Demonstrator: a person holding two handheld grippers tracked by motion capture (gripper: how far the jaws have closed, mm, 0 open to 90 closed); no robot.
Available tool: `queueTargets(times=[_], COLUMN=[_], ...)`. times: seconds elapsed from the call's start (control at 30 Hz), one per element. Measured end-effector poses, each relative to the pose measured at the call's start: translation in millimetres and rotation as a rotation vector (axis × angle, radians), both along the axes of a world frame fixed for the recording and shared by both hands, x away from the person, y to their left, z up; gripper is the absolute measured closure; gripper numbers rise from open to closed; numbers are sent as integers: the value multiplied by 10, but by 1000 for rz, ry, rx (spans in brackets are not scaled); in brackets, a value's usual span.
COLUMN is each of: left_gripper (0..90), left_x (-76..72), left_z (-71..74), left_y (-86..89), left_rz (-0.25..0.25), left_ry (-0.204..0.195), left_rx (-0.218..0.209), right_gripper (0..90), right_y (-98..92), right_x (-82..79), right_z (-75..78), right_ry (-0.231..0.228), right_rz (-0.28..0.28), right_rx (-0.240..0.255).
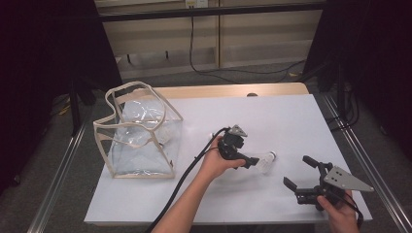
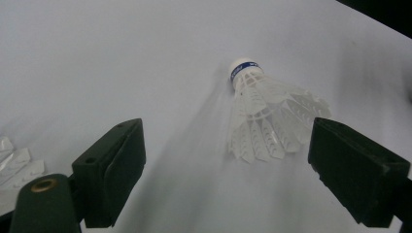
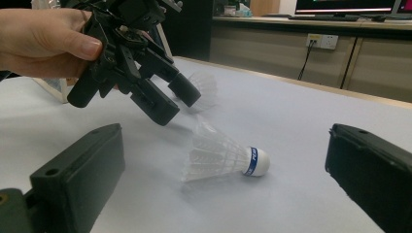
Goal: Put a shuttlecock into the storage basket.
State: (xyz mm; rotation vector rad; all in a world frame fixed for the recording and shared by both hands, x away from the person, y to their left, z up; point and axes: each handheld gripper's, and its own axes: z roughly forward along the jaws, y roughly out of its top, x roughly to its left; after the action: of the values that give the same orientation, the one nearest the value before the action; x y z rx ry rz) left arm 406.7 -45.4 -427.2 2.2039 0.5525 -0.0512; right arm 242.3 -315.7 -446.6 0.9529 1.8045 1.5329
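A white shuttlecock [image 1: 266,161] with a blue band round its cork lies on its side on the white table [image 1: 272,111]. My left gripper [image 1: 252,159] hangs just above its feathers, tilted down at it. In the left gripper view the shuttlecock [image 2: 267,116] lies between the open jaws of my left gripper [image 2: 223,133], nearer the right one, with no pad touching it. My right gripper [image 1: 297,171] stands open near the table's front right, facing the shuttlecock [image 3: 228,158] from a short way off. There the left gripper [image 3: 180,108] hovers over the feathers.
A second shuttlecock [image 3: 204,87] lies behind the left gripper, and its feathers [image 2: 12,165] show at the lower left of the left gripper view. A clear plastic bag [image 1: 141,131] with beige trim stands open at the table's left. Black cable trails from the left gripper.
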Motion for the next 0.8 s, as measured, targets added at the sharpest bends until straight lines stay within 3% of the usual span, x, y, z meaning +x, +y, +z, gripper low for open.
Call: queueTargets(times=[0.3, 0.6, 0.8], left_gripper=[197, 327, 390], left_x=[12, 19, 17], left_z=[-69, -127, -190], left_y=[-28, -84, -134], left_rz=[-7, -13, -21], left_ry=[-7, -8, 4], left_rx=[14, -24, -21], right_gripper=[7, 8, 8], right_y=[-1, 5, 12], right_x=[8, 13, 22], right_z=[-3, -5, -8], right_ry=[1, 3, 6], right_rz=[2, 7, 11], right_rx=[-2, -2, 0])
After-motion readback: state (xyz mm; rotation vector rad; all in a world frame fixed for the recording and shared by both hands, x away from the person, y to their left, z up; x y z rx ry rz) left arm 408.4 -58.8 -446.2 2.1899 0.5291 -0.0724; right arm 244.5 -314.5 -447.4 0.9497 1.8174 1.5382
